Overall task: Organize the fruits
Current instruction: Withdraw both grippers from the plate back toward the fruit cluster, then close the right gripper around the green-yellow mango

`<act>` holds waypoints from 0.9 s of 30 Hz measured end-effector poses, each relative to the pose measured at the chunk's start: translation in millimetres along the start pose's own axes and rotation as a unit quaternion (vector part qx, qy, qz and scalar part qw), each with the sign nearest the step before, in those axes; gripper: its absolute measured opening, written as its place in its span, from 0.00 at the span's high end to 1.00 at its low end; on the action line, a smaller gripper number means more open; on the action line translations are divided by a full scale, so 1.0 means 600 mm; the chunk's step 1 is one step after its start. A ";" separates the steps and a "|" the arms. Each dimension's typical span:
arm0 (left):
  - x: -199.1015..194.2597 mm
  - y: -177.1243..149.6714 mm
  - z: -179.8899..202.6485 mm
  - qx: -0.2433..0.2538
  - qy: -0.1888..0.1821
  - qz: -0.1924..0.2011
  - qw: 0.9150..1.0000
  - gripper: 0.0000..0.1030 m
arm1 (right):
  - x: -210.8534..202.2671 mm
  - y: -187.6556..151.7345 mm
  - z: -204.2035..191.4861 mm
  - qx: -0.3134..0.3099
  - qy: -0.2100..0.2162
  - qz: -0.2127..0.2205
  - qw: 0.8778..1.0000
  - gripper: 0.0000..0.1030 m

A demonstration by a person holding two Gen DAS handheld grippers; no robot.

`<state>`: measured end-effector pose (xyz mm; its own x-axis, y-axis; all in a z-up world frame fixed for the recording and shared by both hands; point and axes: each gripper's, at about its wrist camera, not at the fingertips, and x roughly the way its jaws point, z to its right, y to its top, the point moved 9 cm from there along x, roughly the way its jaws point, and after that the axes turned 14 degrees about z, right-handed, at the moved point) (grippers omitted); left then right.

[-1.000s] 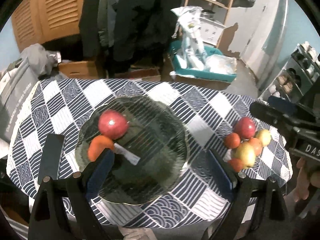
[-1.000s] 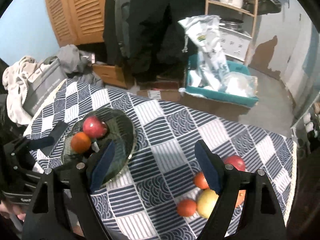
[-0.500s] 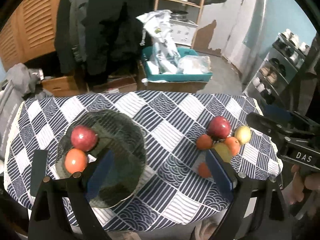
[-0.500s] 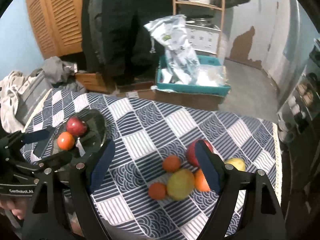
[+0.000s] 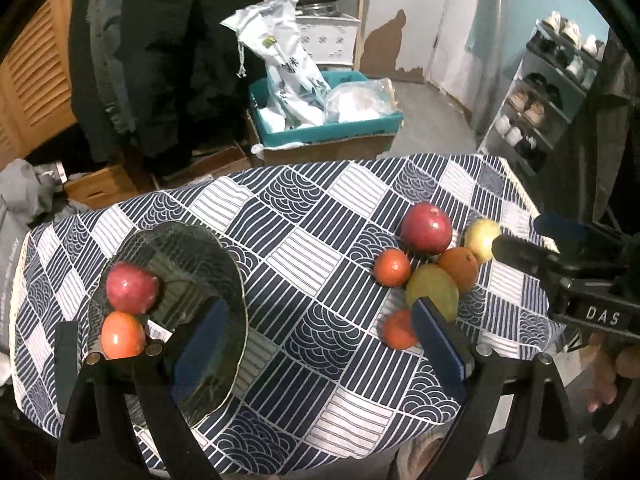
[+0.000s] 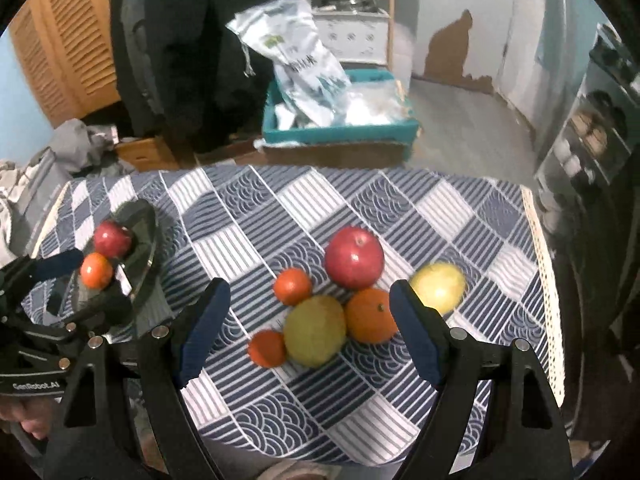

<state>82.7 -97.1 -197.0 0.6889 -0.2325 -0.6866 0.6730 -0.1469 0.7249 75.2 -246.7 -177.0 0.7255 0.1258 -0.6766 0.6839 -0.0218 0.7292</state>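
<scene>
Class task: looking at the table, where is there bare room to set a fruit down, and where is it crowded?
Free: bare cloth between the glass plate and the fruit cluster; also the plate's right half. Crowded: the six touching fruits.

The left gripper's finger (image 5: 438,340) partly hides 1 small orange (image 5: 394,330).

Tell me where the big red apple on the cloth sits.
In the right wrist view, the red apple sits at the far end of the fruit cluster, touching the orange.
</scene>
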 end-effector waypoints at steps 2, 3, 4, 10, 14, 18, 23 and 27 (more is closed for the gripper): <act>0.013 -0.007 0.006 0.008 0.004 -0.008 1.000 0.09 | 0.011 -0.014 0.004 0.003 -0.003 -0.012 1.000 0.21; 0.020 -0.011 0.008 0.012 0.003 -0.012 1.000 0.09 | 0.017 -0.021 0.007 0.005 -0.005 -0.019 1.000 0.21; 0.026 -0.015 0.010 0.014 0.004 -0.016 1.000 0.09 | 0.024 -0.030 0.009 0.008 -0.007 -0.027 1.000 0.21; 0.061 -0.036 0.012 0.034 0.014 -0.032 0.999 0.09 | 0.069 -0.074 0.019 0.024 -0.014 -0.070 0.997 0.21; 0.086 -0.052 0.008 0.035 0.018 -0.047 0.998 0.09 | 0.102 -0.106 0.025 0.039 -0.016 -0.102 0.994 0.21; 0.107 -0.063 0.007 0.042 0.017 -0.055 0.997 0.09 | 0.126 -0.128 0.026 0.054 -0.015 -0.124 0.991 0.21; 0.126 -0.080 0.005 0.045 0.018 -0.070 0.996 0.09 | 0.147 -0.140 0.023 0.064 -0.012 -0.140 0.988 0.21; 0.135 -0.087 0.007 0.045 0.014 -0.075 0.996 0.09 | 0.157 -0.151 0.023 0.075 -0.011 -0.151 0.986 0.21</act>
<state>102.3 -112.2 -290.2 0.5907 -0.1739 -0.7880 0.7428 -0.2643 0.6151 83.0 -246.6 -308.3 0.4878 0.1268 -0.8637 0.8711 -0.1340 0.4724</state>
